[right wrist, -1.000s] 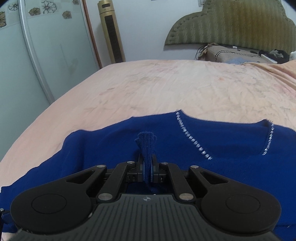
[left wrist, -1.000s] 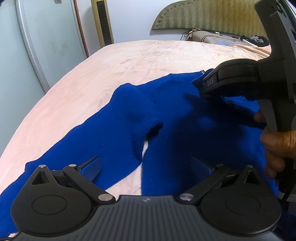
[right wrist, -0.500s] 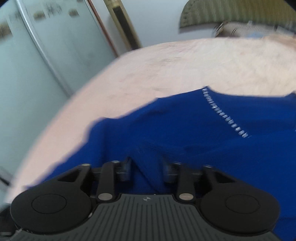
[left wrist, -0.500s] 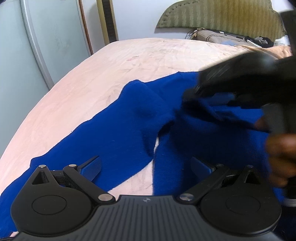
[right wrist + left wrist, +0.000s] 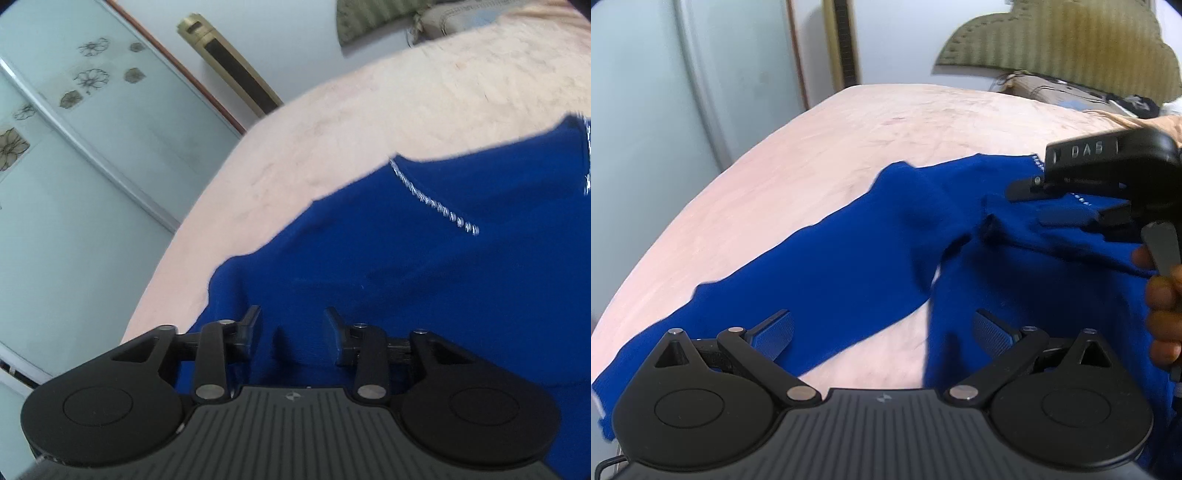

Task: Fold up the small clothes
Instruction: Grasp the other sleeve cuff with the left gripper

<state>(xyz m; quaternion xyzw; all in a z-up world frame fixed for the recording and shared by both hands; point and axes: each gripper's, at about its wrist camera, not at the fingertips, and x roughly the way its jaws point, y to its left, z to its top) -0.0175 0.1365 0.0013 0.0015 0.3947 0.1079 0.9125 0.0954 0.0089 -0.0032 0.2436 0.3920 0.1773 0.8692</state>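
Right wrist view now shows the right gripper (image 5: 291, 332) with its fingers parted and nothing between them — a second ago they were pinched on a tuft of the blue sweater (image 5: 406, 288), so the fabric has been let go. The sweater lies on the bed (image 5: 369, 122) directly ahead of and under those fingers, its beaded neckline (image 5: 432, 201) beyond them to the right. In the left wrist view the left gripper (image 5: 882, 332) is spread wide as before, holding nothing; a sleeve (image 5: 820, 273) runs from between its fingers out past the left one, the body ahead of the right finger. The right gripper (image 5: 1067, 210) hovers over the body near the neckline, camera tilted. Judging from this, one adjustment is done and the sleeve is not yet folded in — a fresh grasp likely comes next.
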